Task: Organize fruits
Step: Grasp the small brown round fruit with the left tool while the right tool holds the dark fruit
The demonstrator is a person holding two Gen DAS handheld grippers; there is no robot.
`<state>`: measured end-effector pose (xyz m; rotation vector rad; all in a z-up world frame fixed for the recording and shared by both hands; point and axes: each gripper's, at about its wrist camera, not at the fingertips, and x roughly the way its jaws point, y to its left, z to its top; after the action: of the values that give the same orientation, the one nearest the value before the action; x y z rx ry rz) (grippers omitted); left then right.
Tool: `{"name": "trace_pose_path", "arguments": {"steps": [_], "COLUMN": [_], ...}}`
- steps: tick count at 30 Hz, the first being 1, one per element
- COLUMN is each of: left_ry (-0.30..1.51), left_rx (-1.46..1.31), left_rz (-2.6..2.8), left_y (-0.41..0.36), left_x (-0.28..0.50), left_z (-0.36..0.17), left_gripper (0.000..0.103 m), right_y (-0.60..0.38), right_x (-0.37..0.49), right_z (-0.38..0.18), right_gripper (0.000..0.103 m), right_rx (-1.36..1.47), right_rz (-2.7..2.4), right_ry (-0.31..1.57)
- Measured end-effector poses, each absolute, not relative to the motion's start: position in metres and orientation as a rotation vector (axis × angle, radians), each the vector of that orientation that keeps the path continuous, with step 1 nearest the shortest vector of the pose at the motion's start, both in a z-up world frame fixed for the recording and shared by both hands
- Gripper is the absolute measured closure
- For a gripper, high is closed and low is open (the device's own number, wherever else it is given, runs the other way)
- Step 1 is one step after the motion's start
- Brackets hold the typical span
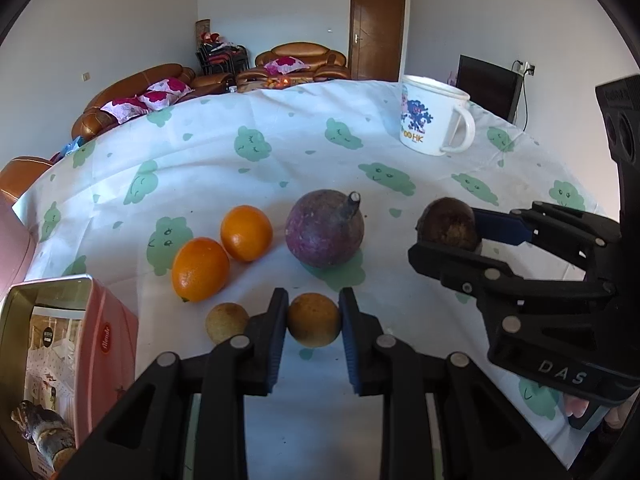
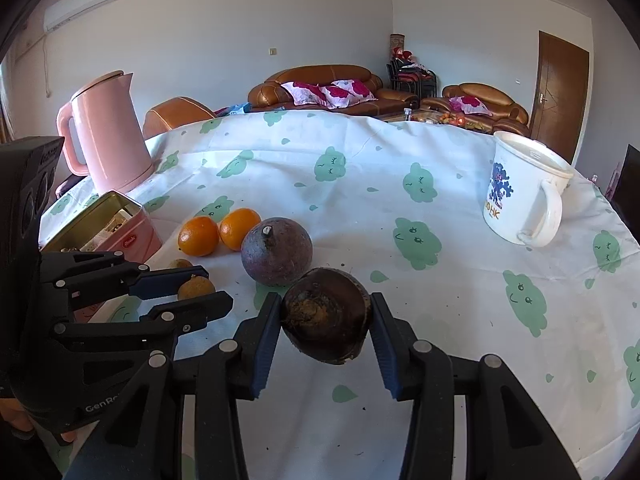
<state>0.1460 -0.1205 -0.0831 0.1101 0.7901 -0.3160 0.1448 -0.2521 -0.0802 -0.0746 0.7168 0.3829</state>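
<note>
My left gripper is shut on a small brownish-orange round fruit at the table surface. A second small tan fruit lies just left of it. Two oranges and a large purple fruit with a stem lie behind. My right gripper is shut on a dark brown round fruit, right of the purple fruit. The right gripper also shows in the left wrist view, the left gripper in the right wrist view.
A pink tin box, open on top, stands at the left. A white printed mug stands at the back right, a pink kettle at the back left. The tablecloth is white with green clouds.
</note>
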Motion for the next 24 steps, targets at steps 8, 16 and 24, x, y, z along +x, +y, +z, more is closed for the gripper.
{"name": "trace_pose_path", "arguments": {"steps": [8,16,24], "left_ry": [0.731,0.685,0.643], "left_rx": [0.105,0.089,0.089], "left_rz": [-0.290,-0.271,-0.256], "left_y": [-0.117,-0.112,-0.110], "left_x": [0.139,0.133,0.127], "left_z": [-0.076,-0.070,-0.066], "left_gripper": [0.076,0.076,0.076], "right_y": [-0.252,-0.249,-0.250], "right_x": [0.139,0.134,0.127], "right_z": [-0.075,-0.074,-0.070], "right_gripper": [0.057,0.057,0.057], "right_rx": [-0.074,-0.087,-0.087], "right_rz": [0.410,0.427,0.439], "right_ry": [0.674,0.644,0.607]}}
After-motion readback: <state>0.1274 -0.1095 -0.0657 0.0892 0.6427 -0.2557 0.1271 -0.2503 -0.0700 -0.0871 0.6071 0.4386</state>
